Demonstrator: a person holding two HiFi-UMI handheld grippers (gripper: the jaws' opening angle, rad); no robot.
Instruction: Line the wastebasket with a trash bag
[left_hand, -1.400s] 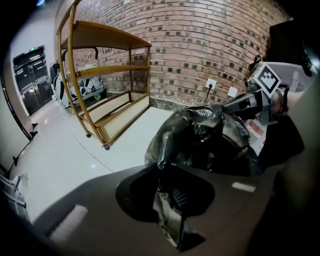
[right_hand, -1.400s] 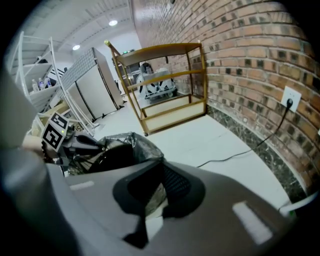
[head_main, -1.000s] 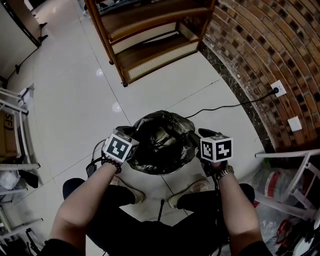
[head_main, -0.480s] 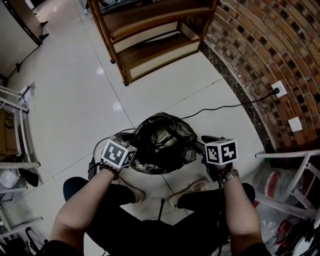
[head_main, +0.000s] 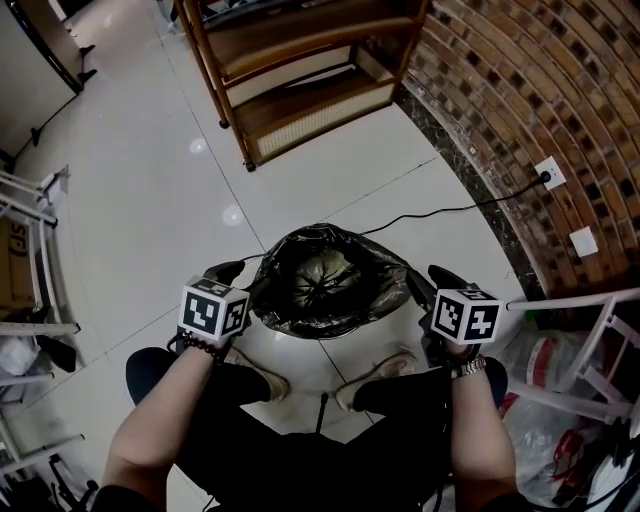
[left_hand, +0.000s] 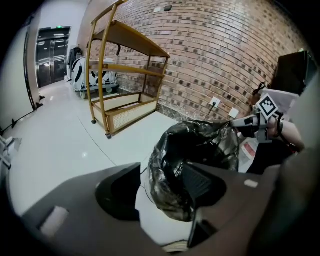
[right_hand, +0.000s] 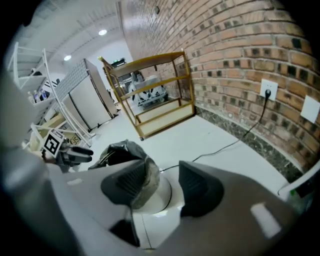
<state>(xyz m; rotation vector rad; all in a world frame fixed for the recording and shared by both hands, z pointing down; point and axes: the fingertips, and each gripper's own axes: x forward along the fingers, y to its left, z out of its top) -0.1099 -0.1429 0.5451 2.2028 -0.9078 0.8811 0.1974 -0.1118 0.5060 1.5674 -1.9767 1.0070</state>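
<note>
Pulling the bag (head_main: 322, 285) down over the rim of the bin (left_hand: 150, 221) looks like the step in hand. The black bag sits in the white bin on the floor between the two grippers, its mouth draped outward all round. The left gripper (left_hand: 159, 192) has its jaws apart, with film lying against one jaw only. The right gripper (right_hand: 161, 186) is likewise spread, film touching one pad and nothing pinched. To do this well, each should close on the loose hem at its own side. Both should then draw outward and down evenly, opposite each other, so the film seats below the rim without tearing or tipping the bin.
</note>
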